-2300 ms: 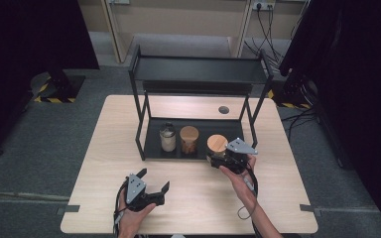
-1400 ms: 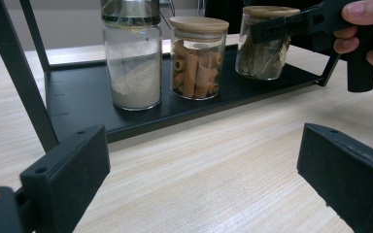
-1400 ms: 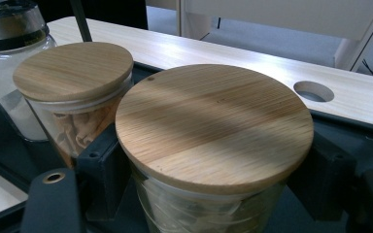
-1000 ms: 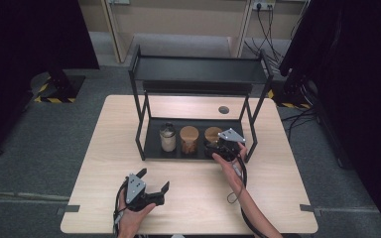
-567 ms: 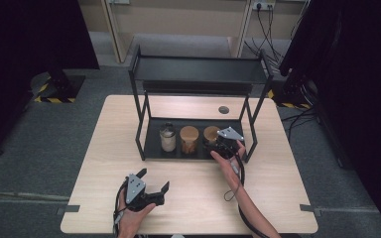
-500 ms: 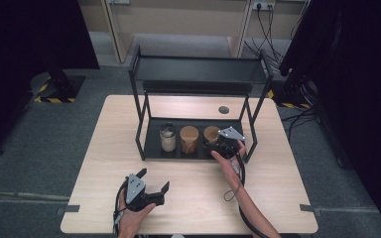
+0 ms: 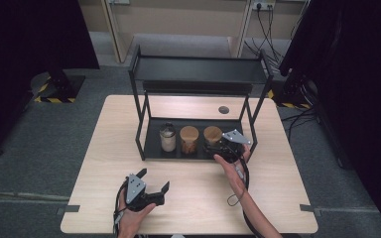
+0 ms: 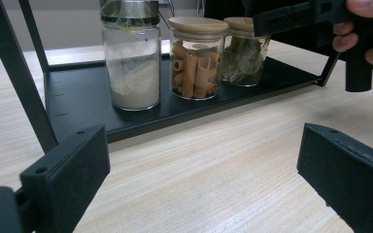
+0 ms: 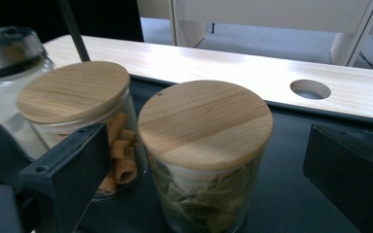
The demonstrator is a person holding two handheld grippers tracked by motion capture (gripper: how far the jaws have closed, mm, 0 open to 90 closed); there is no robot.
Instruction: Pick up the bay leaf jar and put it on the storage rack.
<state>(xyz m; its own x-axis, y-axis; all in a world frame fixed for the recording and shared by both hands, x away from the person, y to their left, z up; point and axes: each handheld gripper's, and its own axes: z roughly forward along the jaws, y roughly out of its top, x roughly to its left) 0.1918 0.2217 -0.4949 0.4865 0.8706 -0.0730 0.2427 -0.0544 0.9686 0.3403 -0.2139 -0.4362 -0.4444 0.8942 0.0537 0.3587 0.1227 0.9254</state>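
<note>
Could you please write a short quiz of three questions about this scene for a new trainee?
1. How many jars stand on the rack's bottom shelf?
2. True or false: the right gripper is clamped on the leaf jar.
3. What fills the middle jar: A) white powder, B) rolled brown sticks, C) green leaves?

Key:
1. Three.
2. False; its jaws have just been opening and stand apart on either side of the jar.
3. B.

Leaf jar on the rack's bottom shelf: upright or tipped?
Upright. The leaf jar stands on the black shelf, its wooden lid on top and level, between the right gripper's open fingers.
</note>
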